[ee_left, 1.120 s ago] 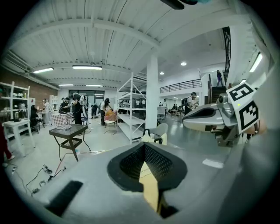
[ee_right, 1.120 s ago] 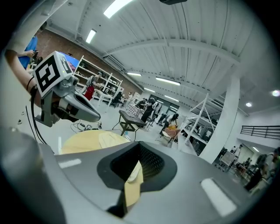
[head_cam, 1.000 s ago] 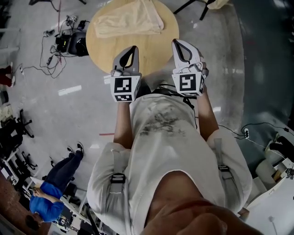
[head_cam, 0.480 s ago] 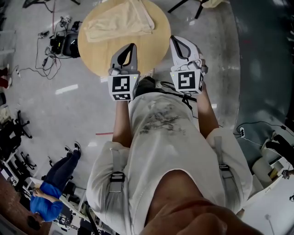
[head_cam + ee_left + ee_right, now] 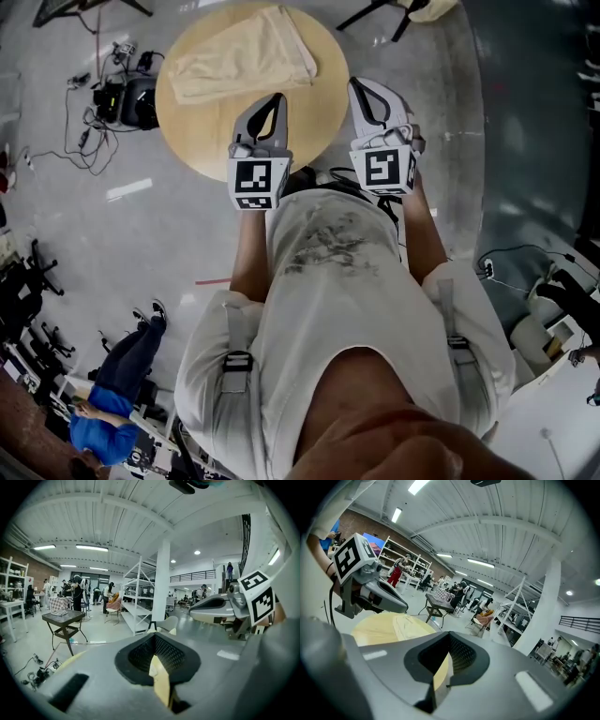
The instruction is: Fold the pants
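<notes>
- Pale cream cloth pants (image 5: pixel 246 58) lie on the round light-wood table (image 5: pixel 202 141), on its far half, well apart from both grippers; nothing holds them
- They look flattened into a long wedge w/ one layer over another, wider end toward the table's left, narrower end toward its far-right rim. Prob. one lengthwise fold is in, tho I can't tell the layers for sure
- Left to do, as I judge: cross folds to bring them down to a compact stack, plus smoothing, so early-to-mid at best
- Left gripper (image 5: pixel 274 99): jaws clenched tight, nothing between them; only a sliver of the table's yellow shows thru the slit. It hangs over the table's near part
- Right gripper (image 5: pixel 360 86): jaws also pressed together, empty; it sits at the table's near-right rim, tip about over the edge
- Edges: the pants' far side runs close to the table's far rim, so little slack there; a pull toward the near rim has a wide bare strip of wood to use
- Room: bare wood betw. pants & near rim is free for both grippers to come in low
- Off the table: black gear box w/ loose cables (image 5: pixel 131 94) on the floor by the table's left; black stand legs (image 5: pixel 375 14) past its far right; grey floor to the table's right looks open
</notes>
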### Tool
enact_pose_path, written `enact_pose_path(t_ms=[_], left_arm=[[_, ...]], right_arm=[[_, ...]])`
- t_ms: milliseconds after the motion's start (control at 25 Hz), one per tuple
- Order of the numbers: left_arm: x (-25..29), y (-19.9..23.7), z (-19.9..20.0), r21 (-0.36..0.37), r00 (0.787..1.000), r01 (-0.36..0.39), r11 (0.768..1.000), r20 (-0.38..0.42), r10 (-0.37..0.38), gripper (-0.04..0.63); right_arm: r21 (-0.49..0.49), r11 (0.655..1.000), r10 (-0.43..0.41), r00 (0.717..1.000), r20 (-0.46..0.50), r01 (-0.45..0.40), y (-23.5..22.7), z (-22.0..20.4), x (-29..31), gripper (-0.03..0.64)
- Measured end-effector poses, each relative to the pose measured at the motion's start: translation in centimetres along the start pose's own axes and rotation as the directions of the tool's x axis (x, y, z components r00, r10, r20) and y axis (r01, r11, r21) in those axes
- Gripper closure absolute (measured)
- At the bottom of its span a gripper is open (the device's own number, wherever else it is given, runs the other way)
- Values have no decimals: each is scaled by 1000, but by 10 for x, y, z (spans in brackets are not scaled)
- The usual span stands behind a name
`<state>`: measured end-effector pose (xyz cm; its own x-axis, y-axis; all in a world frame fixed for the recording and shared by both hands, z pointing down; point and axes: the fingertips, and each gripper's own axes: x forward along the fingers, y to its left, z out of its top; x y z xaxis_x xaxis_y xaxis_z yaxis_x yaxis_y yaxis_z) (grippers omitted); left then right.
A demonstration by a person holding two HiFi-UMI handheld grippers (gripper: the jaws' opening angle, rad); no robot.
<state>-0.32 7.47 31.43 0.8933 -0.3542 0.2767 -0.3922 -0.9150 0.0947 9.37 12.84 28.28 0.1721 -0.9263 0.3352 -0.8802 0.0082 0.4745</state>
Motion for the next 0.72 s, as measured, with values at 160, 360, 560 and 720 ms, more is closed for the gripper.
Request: enact_pose_path(t_ms=[160, 360, 560, 720], left_arm=[[14, 10, 1, -11, 1000, -9, 1000, -5, 9, 588], [33, 18, 2, -18, 998, -61, 998, -10, 60, 588], [50, 20, 3, -44, 987, -159, 986, -14, 159, 588], [63, 12, 6, -77, 959, -282, 956, -12, 282, 588]], right_arm=[[-9, 1000, 24, 1000, -9, -24, -4, -2, 18, 609], [-33, 996, 89, 996, 13, -89, -12, -7, 44, 609], [-56, 984, 172, 983, 60, -168, -29, -13, 62, 609], [-80, 962, 269, 957, 112, -261, -42, -24, 71, 609]])
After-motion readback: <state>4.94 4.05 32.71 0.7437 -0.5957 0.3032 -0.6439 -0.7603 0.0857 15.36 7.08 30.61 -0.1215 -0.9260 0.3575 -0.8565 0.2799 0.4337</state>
